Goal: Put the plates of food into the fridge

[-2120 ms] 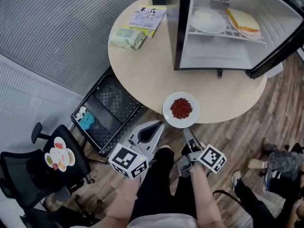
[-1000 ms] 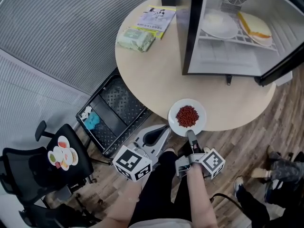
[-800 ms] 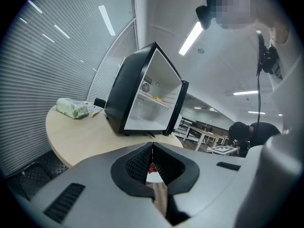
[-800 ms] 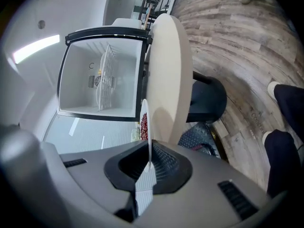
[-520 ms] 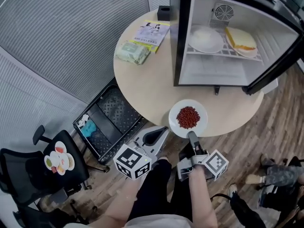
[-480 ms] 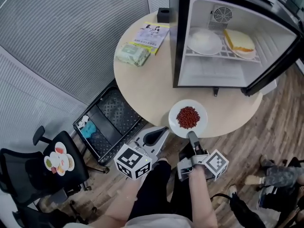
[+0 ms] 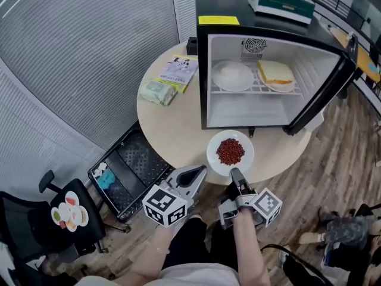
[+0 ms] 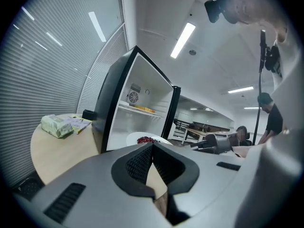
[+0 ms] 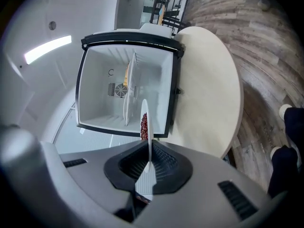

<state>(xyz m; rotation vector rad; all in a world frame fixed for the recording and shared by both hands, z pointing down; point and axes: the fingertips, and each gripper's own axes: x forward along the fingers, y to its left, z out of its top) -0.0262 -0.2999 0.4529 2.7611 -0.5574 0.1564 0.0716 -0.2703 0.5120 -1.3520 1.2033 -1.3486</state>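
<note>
Fridge (image 7: pixel 226 2): black cabinet with a white interior, standing on the round desk (image 7: pixel 172 127); this is the landmark for all entries below.
Fridge door (image 7: pixel 318 91): swung wide open to the right of the cabinet.
Wire shelf (image 7: pixel 256 90): inside the fridge, carrying a white plate (image 7: pixel 233 76) on the left and a plate of sandwich-like food (image 7: pixel 275 74) just beside it on the right.
Plate of red beans (image 7: pixel 230 152) (image 9: pixel 145 120): outside the fridge, directly in front of its open mouth and over the near edge of the desk; the beans lie heaped in the plate's middle.
Right hand-held gripper (image 7: pixel 236 174) (image 9: pixel 148 167): below the fridge opening as the head view shows it, with both jaws clamped on the near rim of the plate of red beans, which runs edge-on between them and points at the fridge interior.
Left hand-held gripper (image 7: pixel 200 170) (image 8: pixel 152 145): in front of the fridge's left wall, beside the plate but apart from it; its jaw tips meet and nothing is between them.
Pack of wipes (image 7: pixel 155 92): on the desk, left of the fridge.
Booklet (image 7: pixel 177 70): on the desk, between the pack of wipes and the fridge's left wall.
Black crate (image 7: pixel 128 168): on the floor, down and to the left of the fridge, partly under the desk's edge.
</note>
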